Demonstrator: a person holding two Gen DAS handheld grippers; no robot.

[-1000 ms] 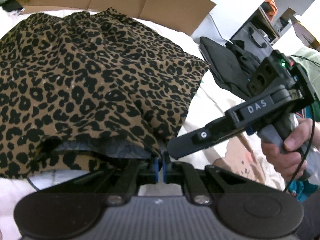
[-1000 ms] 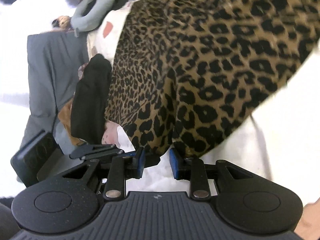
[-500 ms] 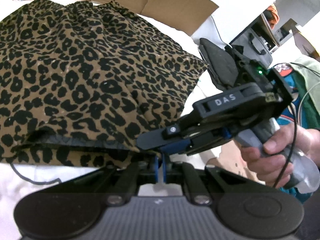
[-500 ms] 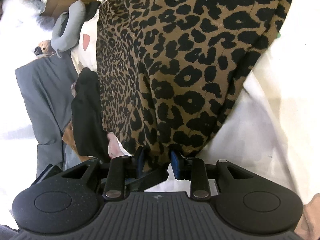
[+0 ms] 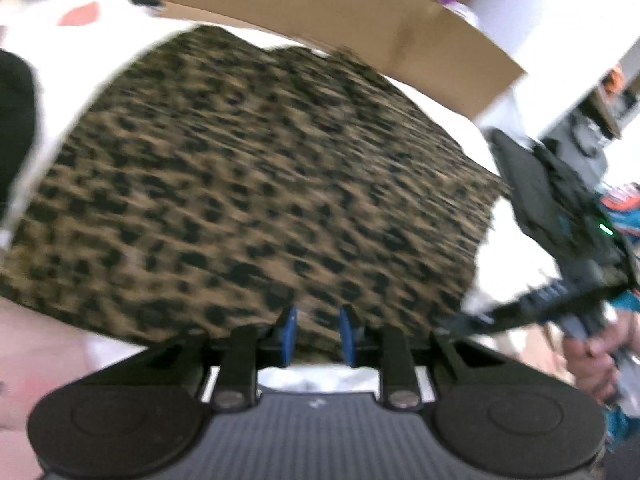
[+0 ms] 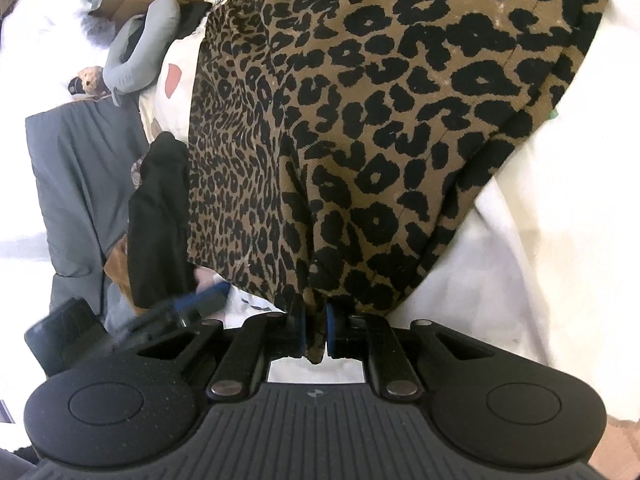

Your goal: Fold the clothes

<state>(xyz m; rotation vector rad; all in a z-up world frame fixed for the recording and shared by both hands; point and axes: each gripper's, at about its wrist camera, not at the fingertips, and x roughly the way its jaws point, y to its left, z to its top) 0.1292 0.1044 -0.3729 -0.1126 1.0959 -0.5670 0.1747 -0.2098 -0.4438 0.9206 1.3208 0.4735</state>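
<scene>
A white sheet [image 6: 540,240] covers the soft surface, with a brown cardboard box flap [image 5: 360,12] standing at its far edge and a jumble of other clothes alongside: a grey garment [image 6: 76,168], a black garment [image 6: 156,232] and a white piece with a red patch [image 6: 172,76]. No brand, label or writing can be read anywhere; the left wrist view is smeared by motion blur.

The leopard-print garment [image 6: 380,120] lies spread over the white sheet, its brown cloth with black spots filling most of both views. In the right wrist view one edge of it gathers down into a narrow bunch that runs straight between the blue pads [image 6: 301,328] of the right gripper [image 6: 315,330]. Those jaws are clenched on that bunch, and a small tab of cloth pokes out below them.

In the left wrist view the left gripper [image 5: 318,336] has its blue pads [image 5: 289,334] standing apart, jaws released. The near hem of the leopard-print garment [image 5: 260,200] lies in the gap between them, and neither pad presses it. The right gripper's body [image 5: 560,300] shows at the right edge of that view, held in the person's right hand [image 5: 592,364], off the garment's right corner.
</scene>
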